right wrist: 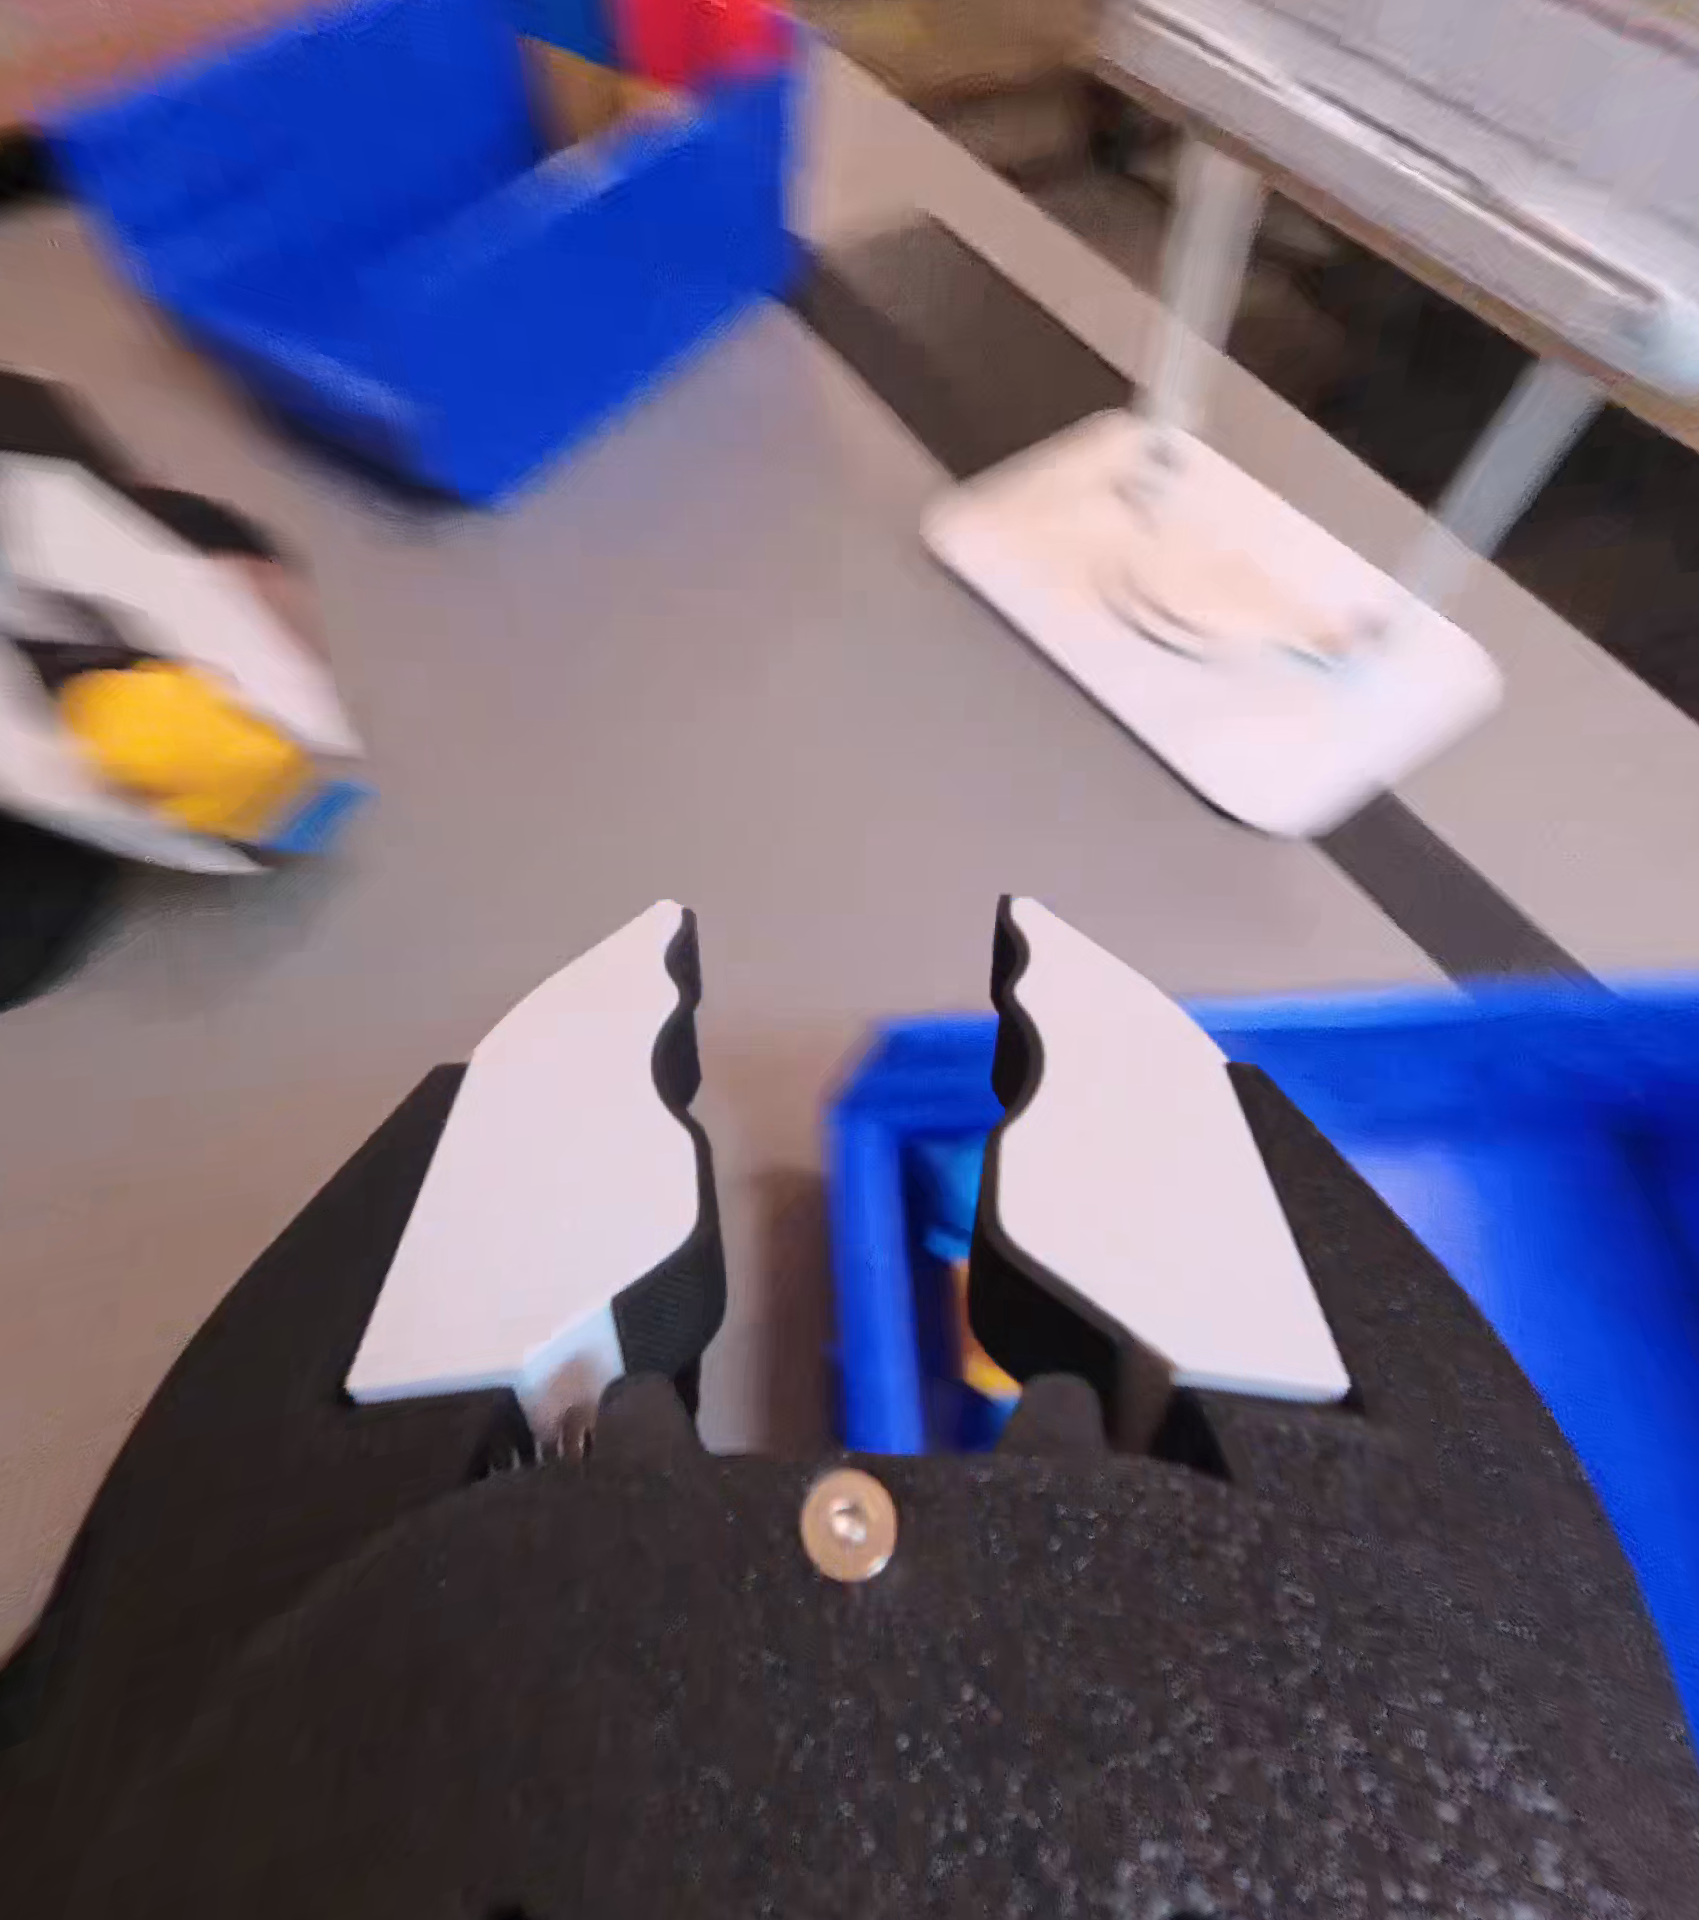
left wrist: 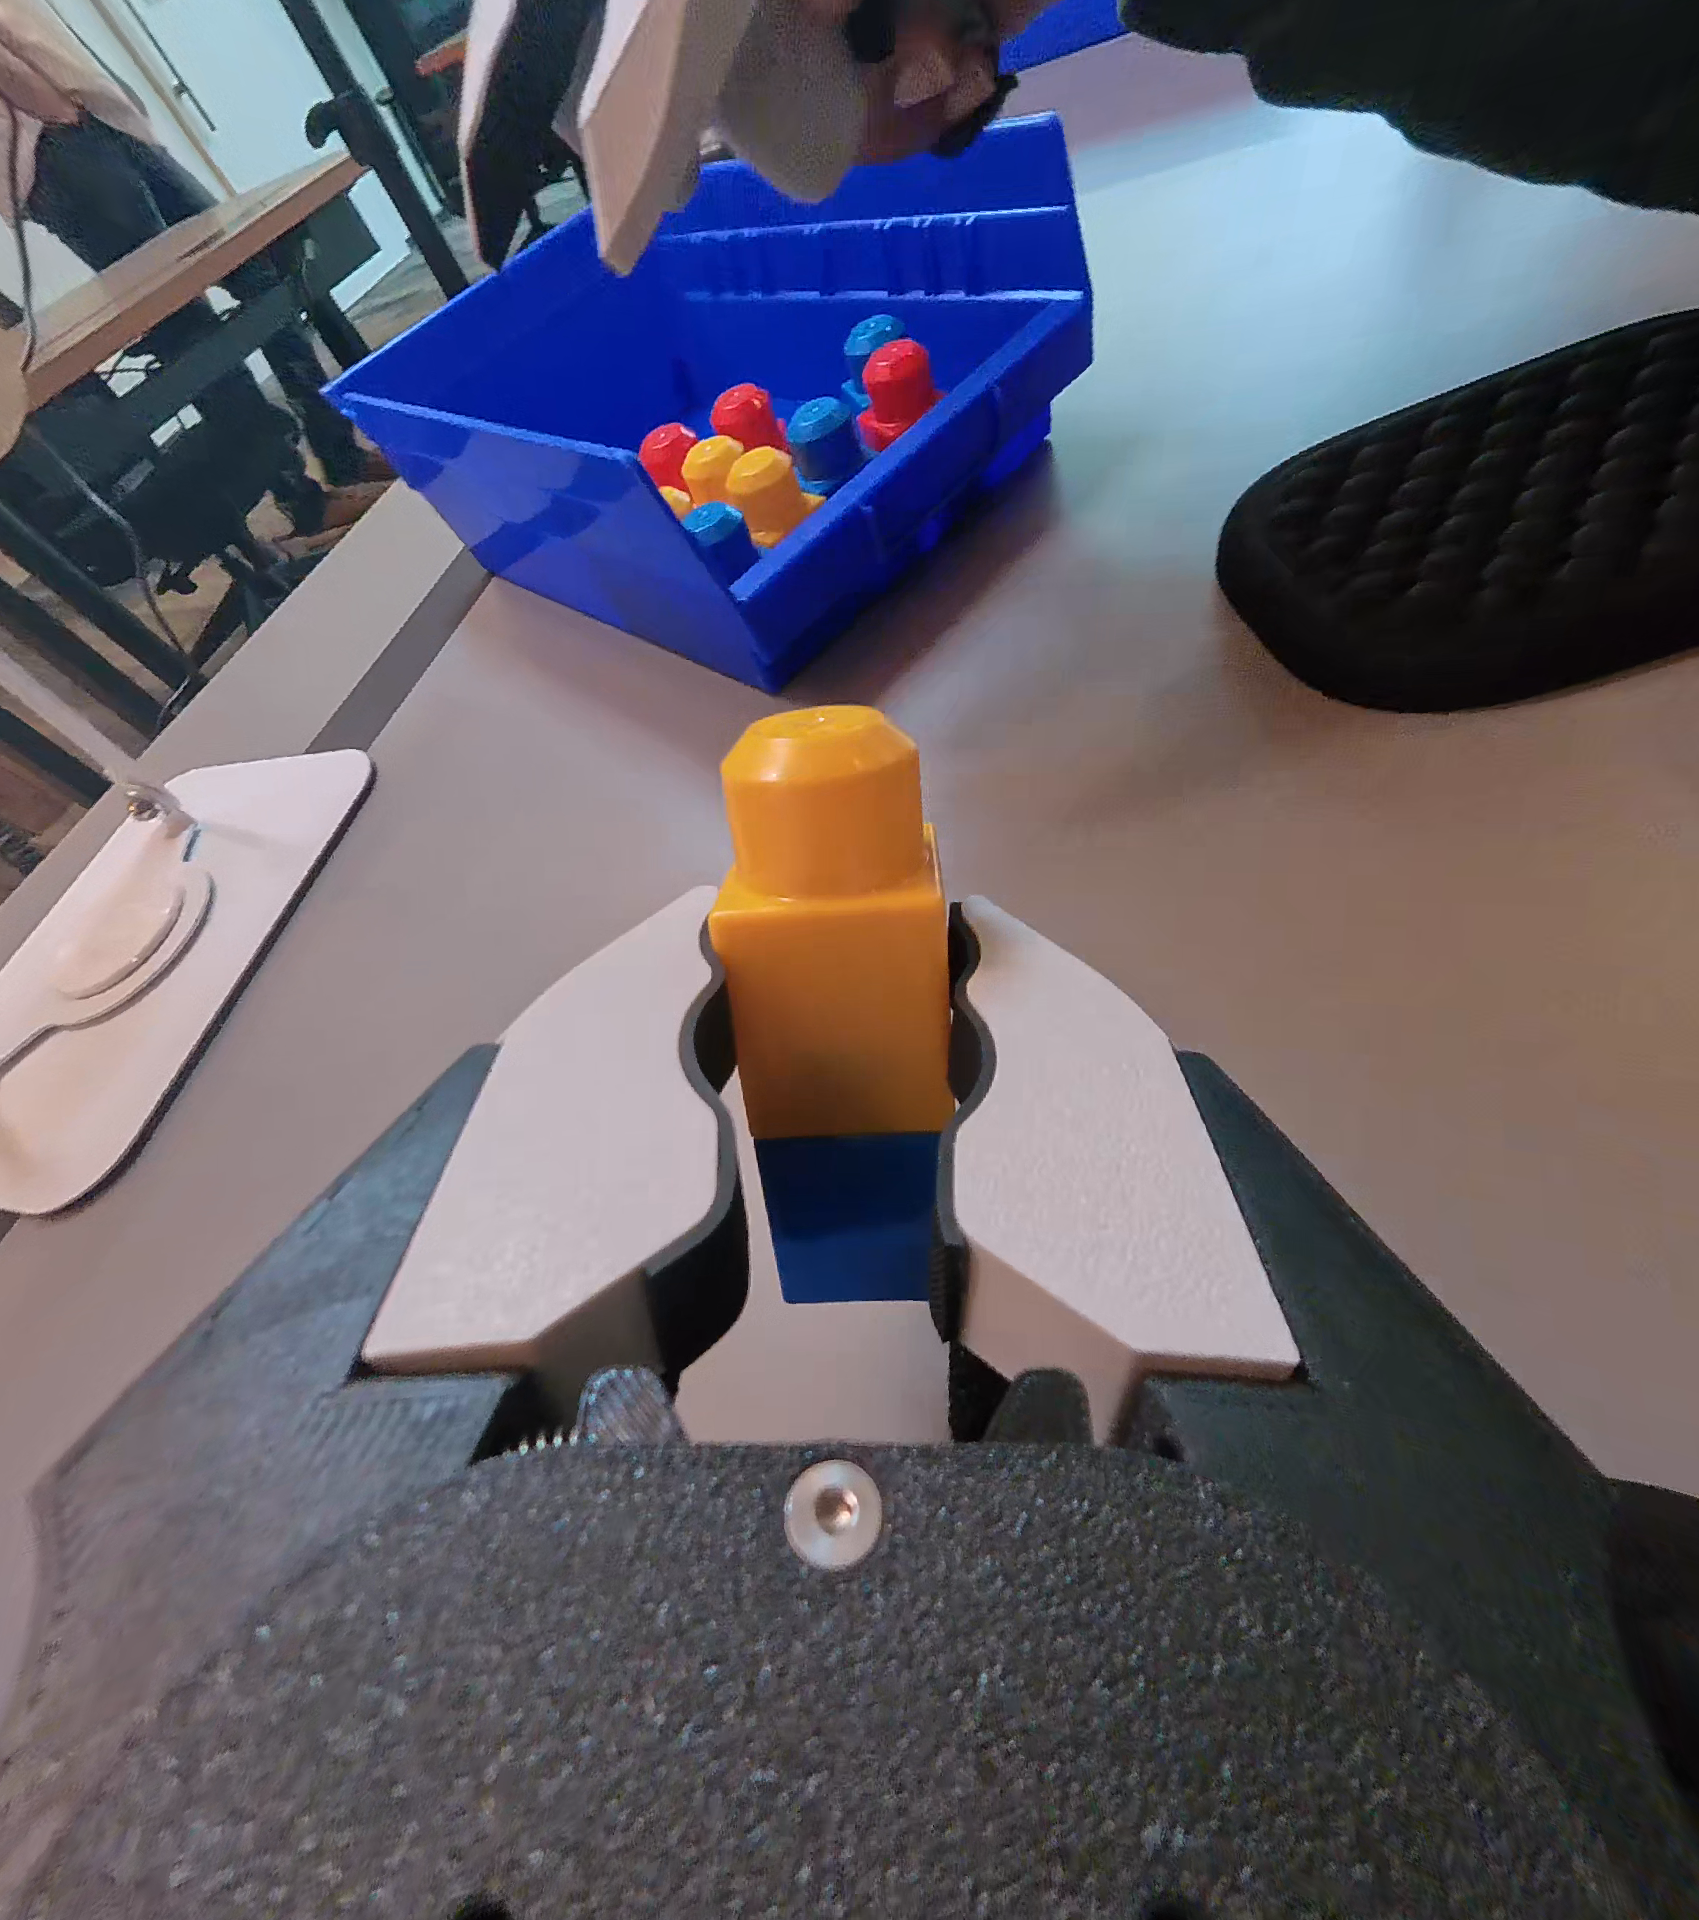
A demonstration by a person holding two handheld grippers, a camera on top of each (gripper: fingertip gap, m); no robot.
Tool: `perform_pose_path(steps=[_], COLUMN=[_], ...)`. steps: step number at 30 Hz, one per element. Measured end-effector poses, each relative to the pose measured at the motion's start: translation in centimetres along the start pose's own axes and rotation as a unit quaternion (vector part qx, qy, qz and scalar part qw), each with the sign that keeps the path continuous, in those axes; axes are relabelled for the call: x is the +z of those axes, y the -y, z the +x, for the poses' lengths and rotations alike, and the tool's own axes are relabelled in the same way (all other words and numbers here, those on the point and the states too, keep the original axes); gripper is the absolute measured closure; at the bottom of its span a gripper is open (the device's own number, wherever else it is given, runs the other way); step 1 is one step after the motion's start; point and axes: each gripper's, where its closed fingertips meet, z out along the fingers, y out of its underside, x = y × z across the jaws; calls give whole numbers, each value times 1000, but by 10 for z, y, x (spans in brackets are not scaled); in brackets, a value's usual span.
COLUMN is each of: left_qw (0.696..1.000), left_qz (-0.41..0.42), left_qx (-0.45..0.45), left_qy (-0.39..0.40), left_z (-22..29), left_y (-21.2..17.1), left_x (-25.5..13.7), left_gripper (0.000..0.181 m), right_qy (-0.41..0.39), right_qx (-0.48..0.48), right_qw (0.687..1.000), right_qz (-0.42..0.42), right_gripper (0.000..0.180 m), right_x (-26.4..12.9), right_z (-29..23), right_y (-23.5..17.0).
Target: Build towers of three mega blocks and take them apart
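Left wrist view: left gripper fingers pinch a two-high stack, orange plastic block on blue block, while loose blocks wait in the blue plastic bin near the surface's far edge. Right wrist view, blurred: right gripper fingers are spread and empty, so a third block is seemingly still needed.

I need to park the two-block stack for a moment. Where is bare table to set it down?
Bare grey table lies ahead of the left gripper, bordered by the blue bin, the black mesh pad and the white plate. The bin, full of blocks, is crowded; the right gripper hovers open there.
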Motion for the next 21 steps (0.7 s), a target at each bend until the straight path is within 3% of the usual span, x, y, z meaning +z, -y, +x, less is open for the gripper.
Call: perform_pose_path(steps=[3,8,10,16,21], left_qw=[1000,999,999,998,999], left_qz=[8,21,9,41,49], left_qx=[9,23,29,35,3], left_qy=[-16,-36,-31,-8,-22], left_z=[10,24,23,10,7], left_y=[4,12,8,14,23], left_x=[1,2,2,-6,-11], left_gripper=[143,143,144,138,145], right_qy=[120,183,191,182,185], right_qx=[-77,-139,-153,-160,-161], right_qw=[989,973,969,970,969], right_qz=[32,-3,-11,22,35], right_gripper=[125,132,146,148,150], right_x=[13,53,63,49,23], right_z=[-90,-167,-178,-168,-159], right_y=[14,-3,-6,15,27])
